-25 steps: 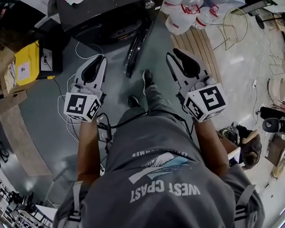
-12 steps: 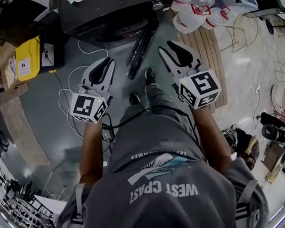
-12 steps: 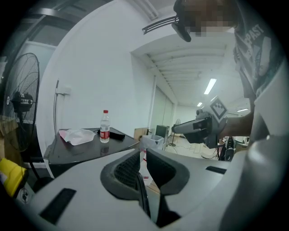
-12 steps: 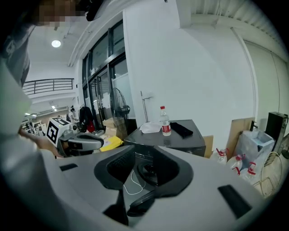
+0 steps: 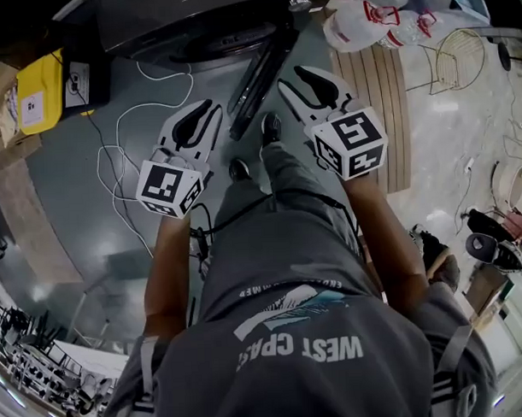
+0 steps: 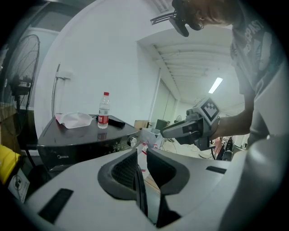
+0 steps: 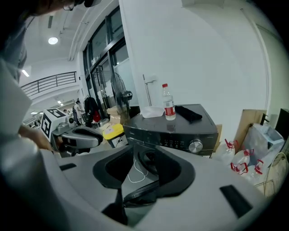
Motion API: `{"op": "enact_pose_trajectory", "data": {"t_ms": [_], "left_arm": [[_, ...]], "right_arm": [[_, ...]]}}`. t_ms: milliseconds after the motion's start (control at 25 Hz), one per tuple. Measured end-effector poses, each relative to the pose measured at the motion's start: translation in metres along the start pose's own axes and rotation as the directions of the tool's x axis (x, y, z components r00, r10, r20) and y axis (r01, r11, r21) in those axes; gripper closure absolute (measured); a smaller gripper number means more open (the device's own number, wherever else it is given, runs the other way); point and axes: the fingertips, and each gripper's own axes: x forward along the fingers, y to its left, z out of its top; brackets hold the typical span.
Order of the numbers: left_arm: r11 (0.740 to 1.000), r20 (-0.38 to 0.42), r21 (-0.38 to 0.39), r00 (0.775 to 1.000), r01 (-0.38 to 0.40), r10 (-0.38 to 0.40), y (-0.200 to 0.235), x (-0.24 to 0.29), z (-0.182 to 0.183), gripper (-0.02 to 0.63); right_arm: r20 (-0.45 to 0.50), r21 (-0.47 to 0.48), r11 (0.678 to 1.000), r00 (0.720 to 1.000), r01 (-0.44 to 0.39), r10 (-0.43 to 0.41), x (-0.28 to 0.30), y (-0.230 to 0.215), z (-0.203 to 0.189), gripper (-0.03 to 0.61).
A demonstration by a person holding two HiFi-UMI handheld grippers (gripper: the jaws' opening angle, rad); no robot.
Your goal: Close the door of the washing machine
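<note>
A person stands over a dark front-loading washing machine, seen from above, with a claw in each hand. Both bare forearms reach forward and down. Each hand is tucked behind the marker cube at the back of its claw. Both claws slope downward toward the machine's front.

The left claw stops short of the machine. Its jaws are drawn together to a thin slit and grip nothing. Ahead of it and to its left is the machine's top, bearing a water bottle, a crumpled white sheet and a flat black object.

The right claw reaches slightly farther forward. Its jaws are opening and stand well apart, with nothing pressed between the pads. The washing machine door stands open, swung out toward the person, and from above reads as a long dark bar seen edge-on. It lies between the two claws, just beside the right claw's tips on their left. Whether it touches them cannot be told. In the right gripper view the door's dark curved rim shows low in the gap between the jaws, with the round drum opening straight ahead beyond it.

A white cable loops on the grey floor left of the left claw, and a yellow box sits farther left. Right of the right claw lies a slatted wooden board, with clear plastic jugs ahead of it. The person's dark shoes are between the claws.
</note>
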Motion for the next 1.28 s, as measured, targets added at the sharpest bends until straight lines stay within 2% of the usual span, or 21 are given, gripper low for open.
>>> {"op": "enact_pose_trajectory", "data": {"t_ms": [640, 1280], "left_arm": [[0.995, -0.154, -0.095, 0.988, 0.006, -0.021, -0.002, 0.058, -0.097, 0.450], [0.984, -0.286, -0.177, 0.958, -0.034, -0.018, -0.007, 0.102, -0.194, 0.434]], "right_arm": [[-0.214, -0.075, 0.995, 0.976, -0.063, 0.046, 0.070, -0.027, -0.079, 0.388], [-0.411, -0.200, 0.963, 0.908, -0.182, 0.087, 0.117, -0.037, -0.152, 0.374]]}}
